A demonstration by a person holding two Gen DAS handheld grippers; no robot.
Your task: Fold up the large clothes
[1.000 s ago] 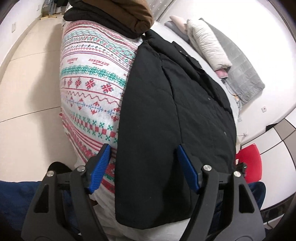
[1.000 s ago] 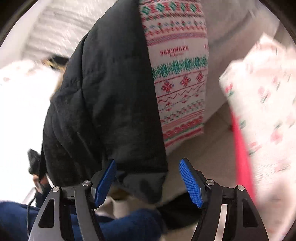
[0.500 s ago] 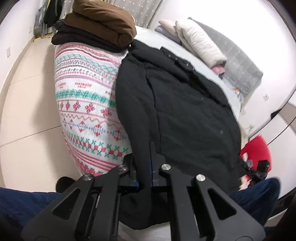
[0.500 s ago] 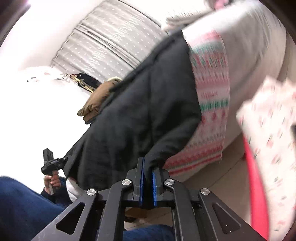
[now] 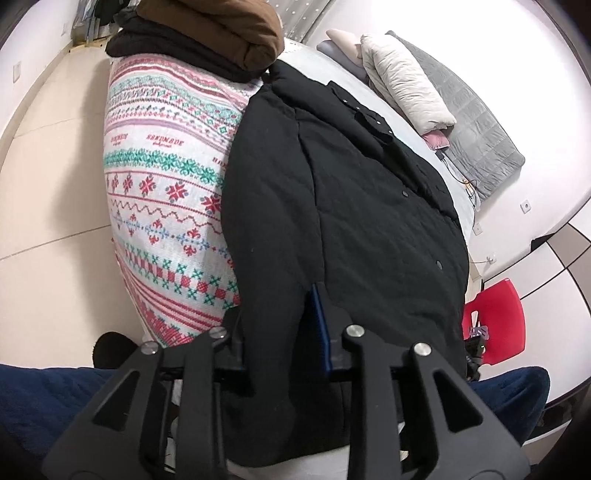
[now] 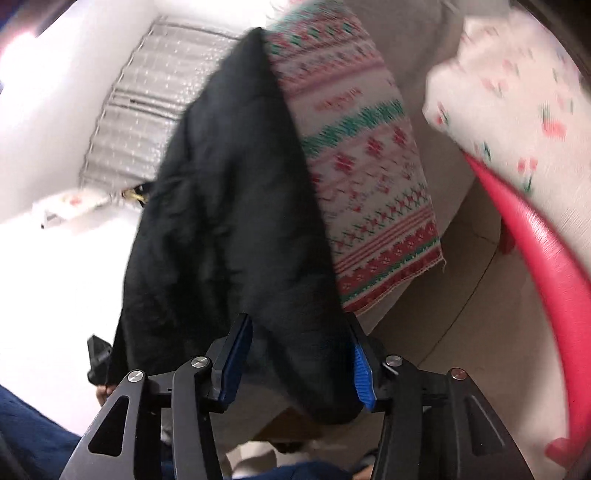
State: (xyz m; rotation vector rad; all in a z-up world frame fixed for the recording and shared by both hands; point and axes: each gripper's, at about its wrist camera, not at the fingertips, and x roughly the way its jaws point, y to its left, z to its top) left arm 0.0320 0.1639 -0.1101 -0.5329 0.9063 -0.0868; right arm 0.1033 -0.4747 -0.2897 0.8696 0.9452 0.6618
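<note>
A black quilted coat (image 5: 351, 206) lies spread on the bed, over a patterned knit blanket (image 5: 162, 173). Its near hem hangs over the bed edge toward me. My left gripper (image 5: 277, 306) is at that hem. Its jaws are opening, and a fold of coat fills the gap and drapes over the left finger. In the right wrist view the coat (image 6: 229, 206) hangs beside the blanket (image 6: 369, 166). My right gripper (image 6: 297, 325) is at the coat's other lower corner. Its jaws are opening too, blue pads apart, with the hem loose between them.
Folded brown and black garments (image 5: 221, 26) are stacked at the bed's far corner. Pillows (image 5: 399, 81) and a grey quilt (image 5: 480, 122) lie along the head. A red stool (image 5: 498, 321) stands on the right. A pink-rimmed basket (image 6: 535, 258) holds floral fabric (image 6: 517, 92). A person's blue-clad legs (image 5: 44, 398) are below.
Both grippers went from wide open to clamped on the coat's hem, and their jaws have now parted again. The right wrist view has dropped lower along the hanging coat.
</note>
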